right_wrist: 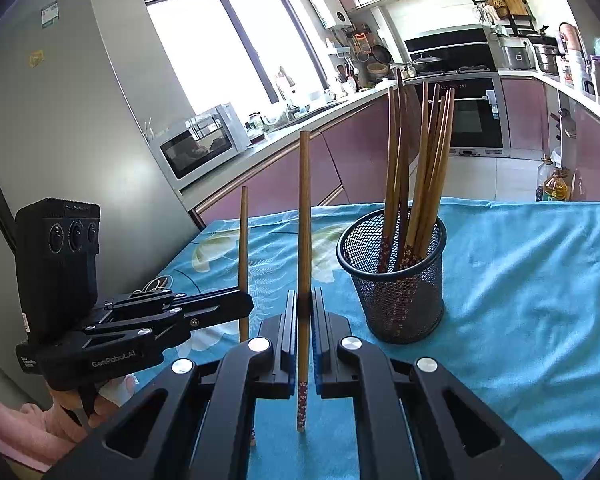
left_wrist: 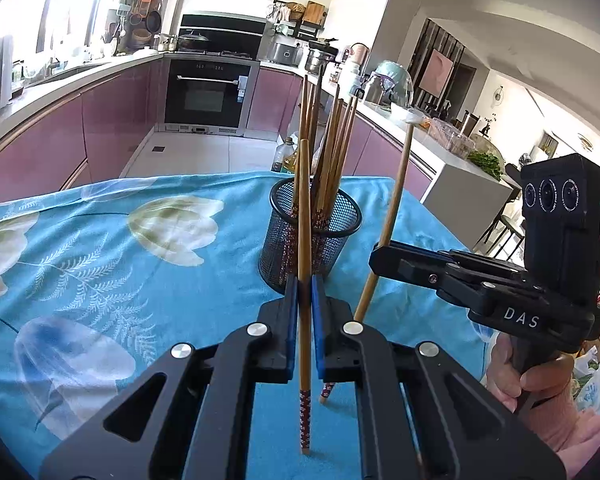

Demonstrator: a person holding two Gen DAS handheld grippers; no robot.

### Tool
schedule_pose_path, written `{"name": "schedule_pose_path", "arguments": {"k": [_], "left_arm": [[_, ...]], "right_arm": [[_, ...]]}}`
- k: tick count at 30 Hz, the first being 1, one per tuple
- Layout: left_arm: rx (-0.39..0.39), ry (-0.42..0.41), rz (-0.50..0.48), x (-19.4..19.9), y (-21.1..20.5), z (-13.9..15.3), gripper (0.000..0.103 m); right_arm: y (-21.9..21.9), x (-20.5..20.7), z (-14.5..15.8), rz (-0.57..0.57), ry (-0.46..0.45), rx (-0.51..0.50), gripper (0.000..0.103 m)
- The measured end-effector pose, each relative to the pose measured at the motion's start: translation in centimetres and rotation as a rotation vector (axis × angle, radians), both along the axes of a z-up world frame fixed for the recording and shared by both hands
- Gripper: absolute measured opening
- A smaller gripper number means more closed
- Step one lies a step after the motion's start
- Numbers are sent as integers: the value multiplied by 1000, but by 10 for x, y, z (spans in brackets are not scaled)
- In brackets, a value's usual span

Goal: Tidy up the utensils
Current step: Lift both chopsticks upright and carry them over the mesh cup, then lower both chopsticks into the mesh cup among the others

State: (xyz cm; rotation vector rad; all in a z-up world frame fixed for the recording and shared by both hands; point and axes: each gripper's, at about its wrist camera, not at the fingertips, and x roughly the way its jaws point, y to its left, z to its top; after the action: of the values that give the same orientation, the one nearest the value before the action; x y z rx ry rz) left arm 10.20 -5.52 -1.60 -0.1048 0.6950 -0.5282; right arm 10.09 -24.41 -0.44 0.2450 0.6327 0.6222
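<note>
The left tongs (left_wrist: 305, 300) pinch a brown wooden chopstick with a red flower-patterned tip (left_wrist: 304, 240), held upright, its patterned end pointing down over the bench (left_wrist: 100, 240), which is draped in a blue cloth printed with white flowers. The right tongs (right_wrist: 305, 312) pinch a second like chopstick (right_wrist: 304, 220), also upright. A round black wire-mesh cup (right_wrist: 396, 280) stands near the bench's far edge, just beyond both tongs, holding a bundle of matching chopsticks (right_wrist: 420, 168) that lean against its rim.
</note>
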Motion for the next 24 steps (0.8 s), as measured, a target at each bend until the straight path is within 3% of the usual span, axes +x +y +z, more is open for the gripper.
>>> {"name": "schedule_pose_path", "arguments": {"k": [24], "left_arm": [[-10,-31,-3,6,-4,16,8]], "right_arm": [[-15,0,13,-31,-43,2,6]]}}
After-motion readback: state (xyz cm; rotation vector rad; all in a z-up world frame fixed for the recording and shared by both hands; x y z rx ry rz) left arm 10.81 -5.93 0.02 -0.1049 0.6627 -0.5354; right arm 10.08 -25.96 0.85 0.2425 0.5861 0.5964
